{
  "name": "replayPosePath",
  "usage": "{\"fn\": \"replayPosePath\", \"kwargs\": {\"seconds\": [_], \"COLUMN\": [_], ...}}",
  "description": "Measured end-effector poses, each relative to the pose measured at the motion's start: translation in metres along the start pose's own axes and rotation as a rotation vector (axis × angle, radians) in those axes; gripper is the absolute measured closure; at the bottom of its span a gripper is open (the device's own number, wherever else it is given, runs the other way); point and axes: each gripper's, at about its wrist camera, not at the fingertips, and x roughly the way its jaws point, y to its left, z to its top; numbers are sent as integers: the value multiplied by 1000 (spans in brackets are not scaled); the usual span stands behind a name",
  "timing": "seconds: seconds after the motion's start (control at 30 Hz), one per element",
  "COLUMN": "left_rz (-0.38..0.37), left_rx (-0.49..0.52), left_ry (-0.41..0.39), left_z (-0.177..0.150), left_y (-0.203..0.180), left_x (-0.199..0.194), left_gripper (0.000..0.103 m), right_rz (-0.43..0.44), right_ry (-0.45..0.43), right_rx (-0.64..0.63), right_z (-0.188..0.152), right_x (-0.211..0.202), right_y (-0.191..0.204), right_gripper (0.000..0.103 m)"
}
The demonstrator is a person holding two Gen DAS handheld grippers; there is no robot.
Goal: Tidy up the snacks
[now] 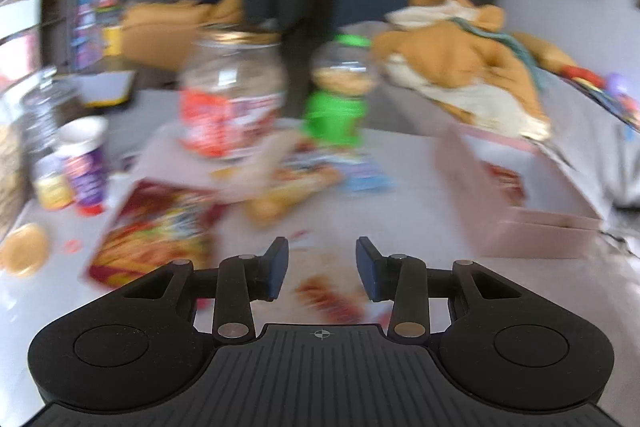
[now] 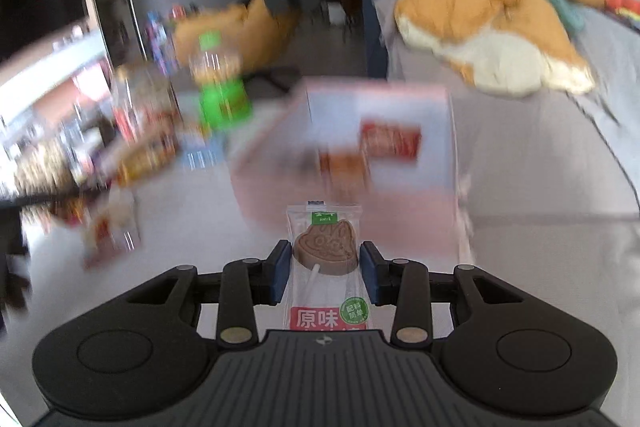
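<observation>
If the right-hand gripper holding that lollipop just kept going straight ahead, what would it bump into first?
Most likely the pink box directly ahead of the right gripper and its wrapped lollipop. The picture is blurred, so depth is uncertain.

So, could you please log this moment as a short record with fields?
left tongs: open, empty, above a blurred red wrapper
right tongs: shut on lollipop, a wrapped brown one
pink box: open, ahead of the right tongs, packets inside
table: jar, green bottle, snack bags
image quality: motion blur in both views
</observation>
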Motion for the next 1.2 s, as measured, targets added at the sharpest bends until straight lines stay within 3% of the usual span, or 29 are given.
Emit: {"fn": "replayPosePath", "kwargs": {"seconds": [0.1,0.17,0.2,0.27,0.4,0.53,0.67,0.8,0.87,0.97,1.0,1.07,1.13,1.2], "left_rz": [43,41,32,22,10,-17,-52,-50,-66,-70,-74,-95,-105,-107], "left_rx": [-63,-94,-102,-113,-135,-81,-131,-189,-200,-182,-192,-213,-217,-209], "left_ry": [-5,-15,-20,-28,-43,-129,-154,-220,-206,-180,-179,-176,-175,-177], "left_z": [-4,-8,-11,-17,-12,21,31,8,3,3,2,2,1,0], "left_y": [26,36,40,46,51,50,63,72,75,78,80,83,83,81], "left_x": [-6,-11,-13,-14,0,13,19,24,32,38,38,38,37,37], "left_gripper": [61,61,61,61,61,61,61,61,61,61,61,61,61,61], "right_rz": [1,25,-12,-92,48,135,123,127,106,62,52,48,86,132], "right_ry": [-61,-87,-76,-57,27,108,105,59,42,150,149,151,177,207], "right_rx": [-4,-14,-12,-4,24,-14,-39,-3,54,55,24,-51,-95,-124], "right_z": [55,90,101,115,110,105,110,120,121,121,119,116,112,103], "right_x": [7,23,33,52,82,130,180,232,261,299,301,291,276,259], "right_y": [3,3,4,10,43,101,146,160,160,164,166,171,172,169], "right_gripper": [60,30,27,28,27,27,27,23,22,28,28,38,49,53]}}
